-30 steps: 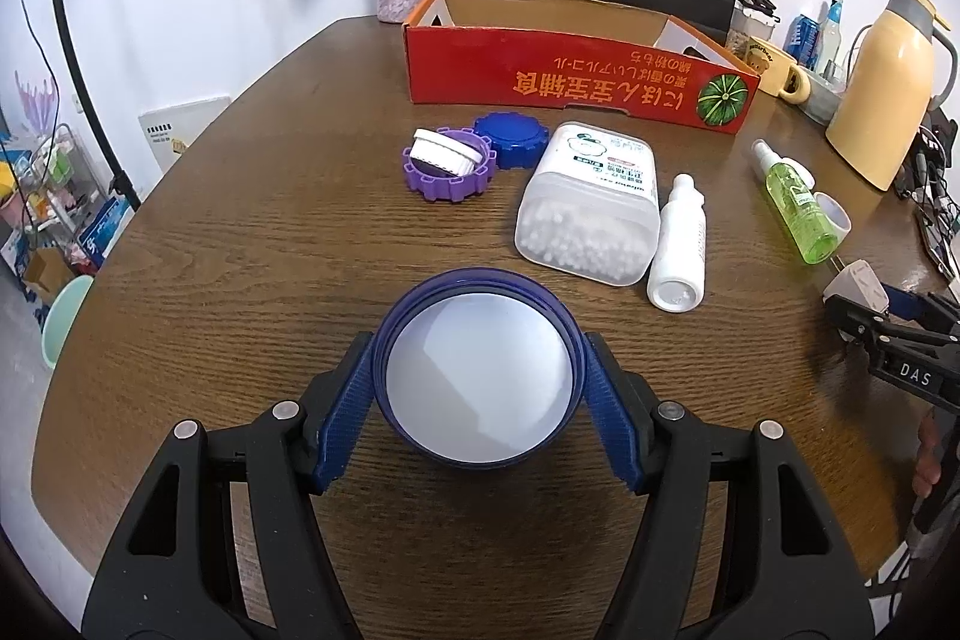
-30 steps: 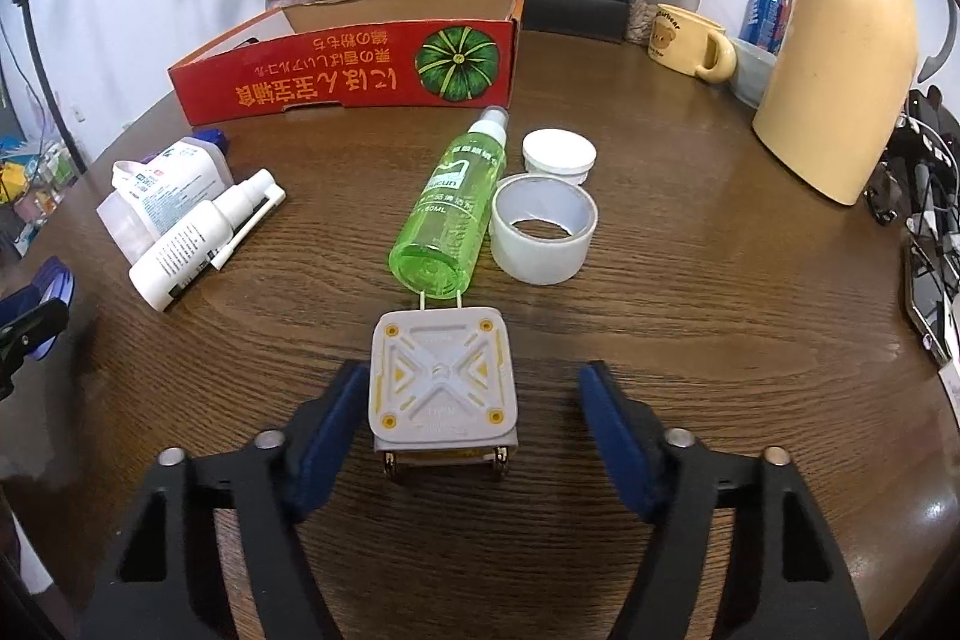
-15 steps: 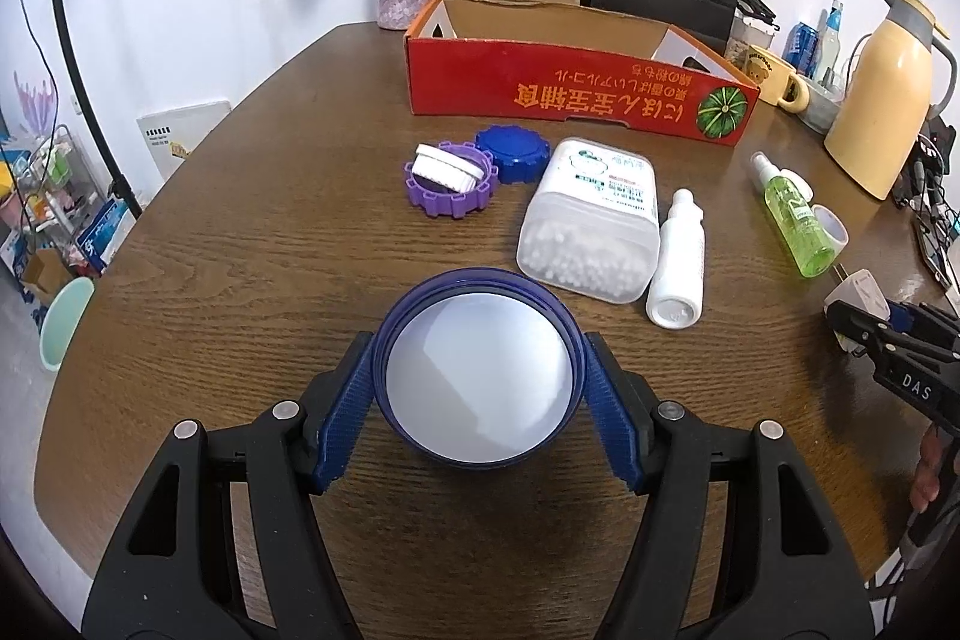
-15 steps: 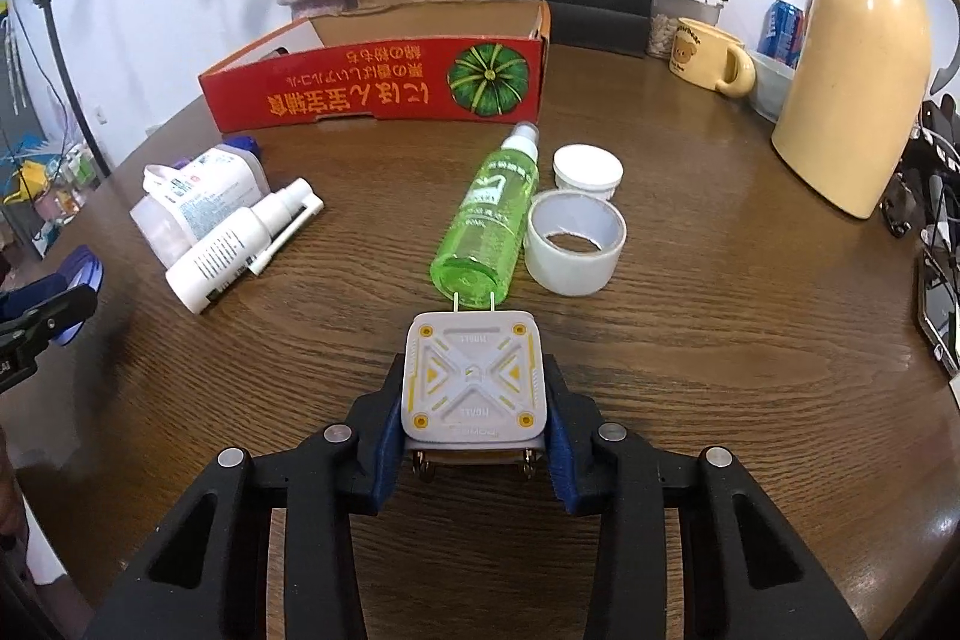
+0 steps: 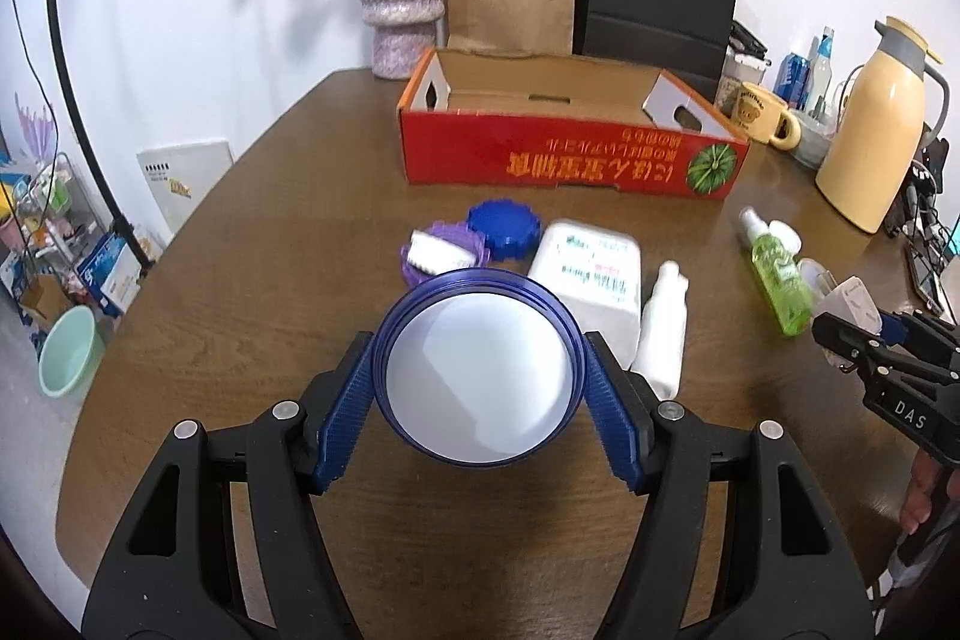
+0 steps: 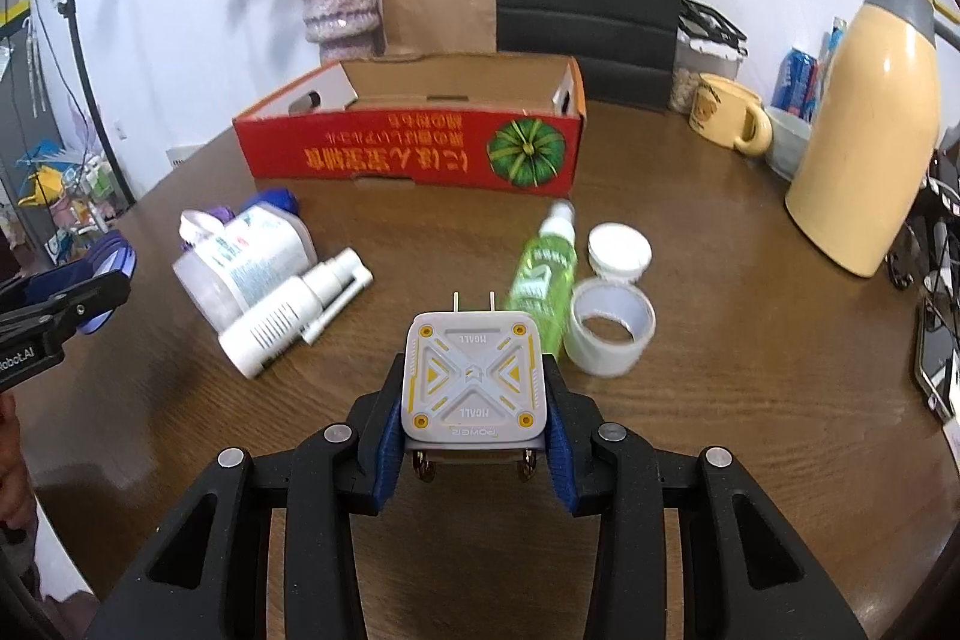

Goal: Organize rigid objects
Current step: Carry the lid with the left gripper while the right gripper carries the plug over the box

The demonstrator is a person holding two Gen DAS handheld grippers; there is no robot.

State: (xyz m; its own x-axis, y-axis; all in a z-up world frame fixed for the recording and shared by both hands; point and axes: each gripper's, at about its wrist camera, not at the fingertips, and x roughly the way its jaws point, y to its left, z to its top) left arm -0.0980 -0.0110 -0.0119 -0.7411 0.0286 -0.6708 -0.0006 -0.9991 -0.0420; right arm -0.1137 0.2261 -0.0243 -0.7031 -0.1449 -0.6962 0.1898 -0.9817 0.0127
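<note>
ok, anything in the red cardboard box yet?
No, the red cardboard box shows only bare cardboard inside in the left wrist view; the items all lie on the table.

Wooden table bears red box, bottles.

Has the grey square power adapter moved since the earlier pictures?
Yes. The grey square power adapter, clamped in the right gripper, has risen off the wooden table.

Both wrist cameras look down-forward over the near table toward the far red box, which both views share.
</note>
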